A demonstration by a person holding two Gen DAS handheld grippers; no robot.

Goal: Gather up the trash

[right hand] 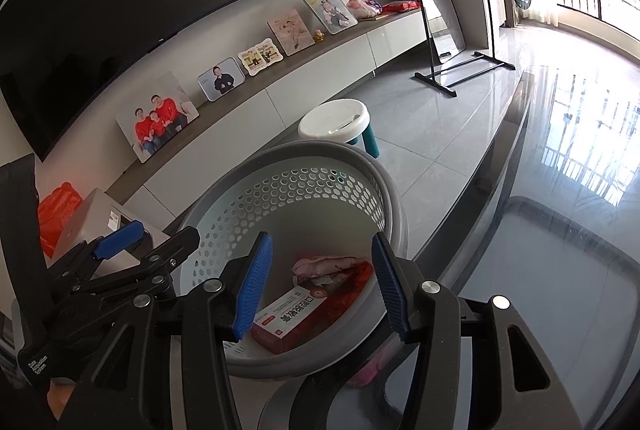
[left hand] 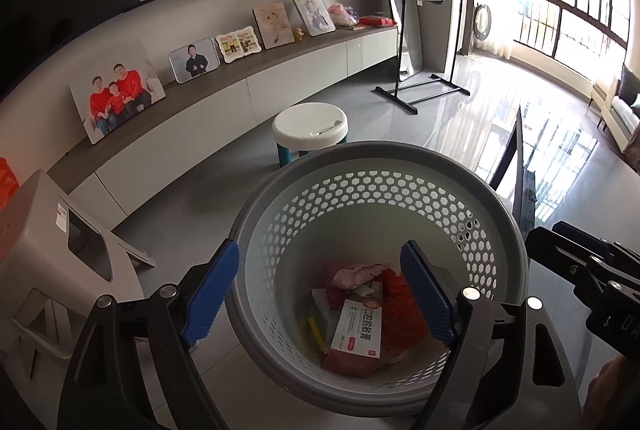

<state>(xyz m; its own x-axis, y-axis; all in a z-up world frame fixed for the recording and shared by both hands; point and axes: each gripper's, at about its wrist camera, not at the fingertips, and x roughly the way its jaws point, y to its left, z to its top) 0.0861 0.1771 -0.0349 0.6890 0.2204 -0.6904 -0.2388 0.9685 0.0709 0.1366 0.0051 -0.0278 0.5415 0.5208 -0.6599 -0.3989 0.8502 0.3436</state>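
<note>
A grey basket (left hand: pixel 280 197) with a white perforated wall holds trash. On its floor lie a red-and-white box (left hand: pixel 356 334), a pink wrapper (left hand: pixel 356 276), a red packet (left hand: pixel 400 302) and a yellow piece (left hand: pixel 316 334). My left gripper (left hand: pixel 320 258) hangs open over the basket's mouth, with nothing between its blue pads. My right gripper (right hand: pixel 322 246) also points into the basket (right hand: pixel 320 153) from the right; its jaws stand apart and hold nothing. The box (right hand: pixel 296 314) shows between its fingers, down inside. Each gripper appears at the edge of the other's view: right gripper (left hand: pixel 560 242), left gripper (right hand: pixel 156 238).
A white stool (left hand: pixel 310 127) with teal legs stands just beyond the basket. A grey plastic stool (left hand: pixel 72 258) is at the left with an orange bag (right hand: pixel 56 218) behind it. A glass table (right hand: pixel 560 230) borders the basket's right. A clothes rack (left hand: pixel 420 89) stands farther back.
</note>
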